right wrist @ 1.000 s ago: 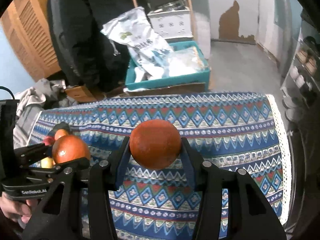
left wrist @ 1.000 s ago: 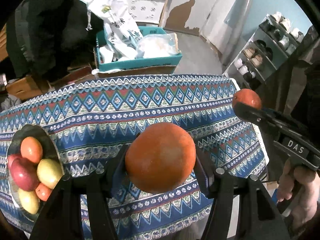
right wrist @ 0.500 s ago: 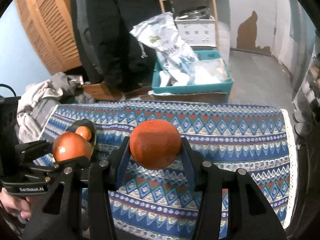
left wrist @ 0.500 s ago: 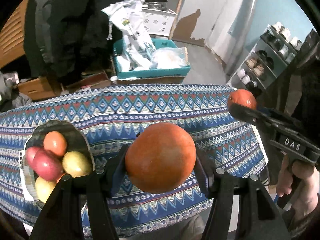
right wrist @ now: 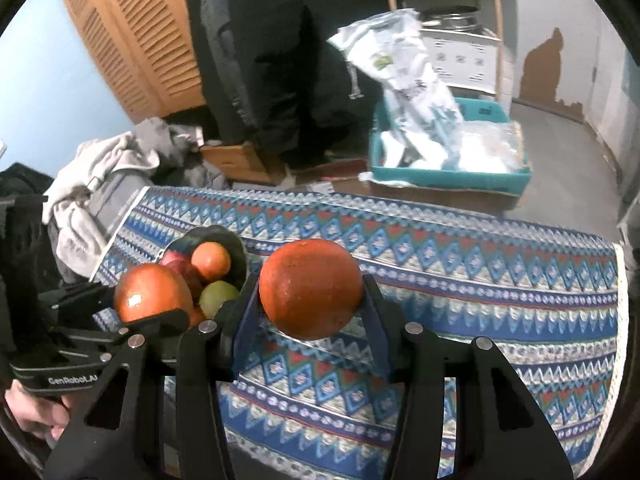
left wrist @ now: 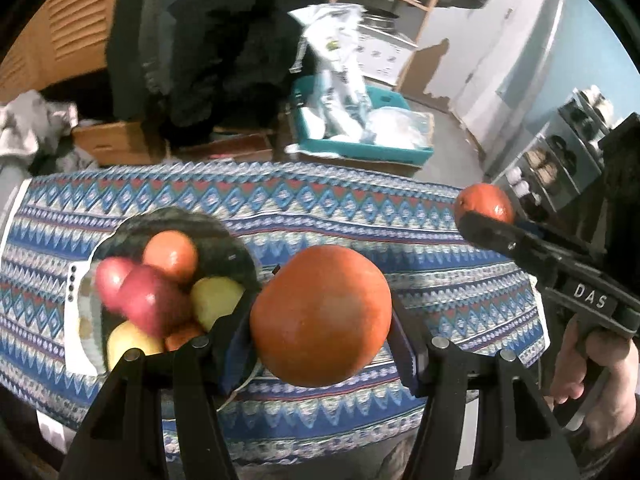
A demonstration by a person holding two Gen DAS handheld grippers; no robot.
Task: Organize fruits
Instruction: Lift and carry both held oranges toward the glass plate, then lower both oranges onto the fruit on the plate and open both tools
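Observation:
My left gripper [left wrist: 322, 320] is shut on a large orange [left wrist: 320, 314] and holds it above the patterned tablecloth, just right of a dark bowl [left wrist: 224, 240]. The bowl holds several fruits: an orange [left wrist: 170, 256], red apples [left wrist: 148, 304] and yellow-green ones [left wrist: 214, 300]. My right gripper [right wrist: 310, 292] is shut on a second orange [right wrist: 310, 288], above the cloth to the right of the bowl [right wrist: 236, 246]. The right gripper also shows in the left wrist view [left wrist: 486, 216], and the left gripper shows in the right wrist view [right wrist: 152, 300].
The table wears a blue zigzag cloth [left wrist: 360, 216], whose far edge drops to the floor. Behind it stand a teal crate [left wrist: 360, 140] with white bags, cardboard boxes [left wrist: 120, 144], a dark-clothed person [right wrist: 280, 60], piled clothes [right wrist: 104, 176] and a shoe rack [left wrist: 568, 152].
Both grippers have swung left with their oranges, so the bowl of fruit has come closer to the left gripper and into the right wrist view.

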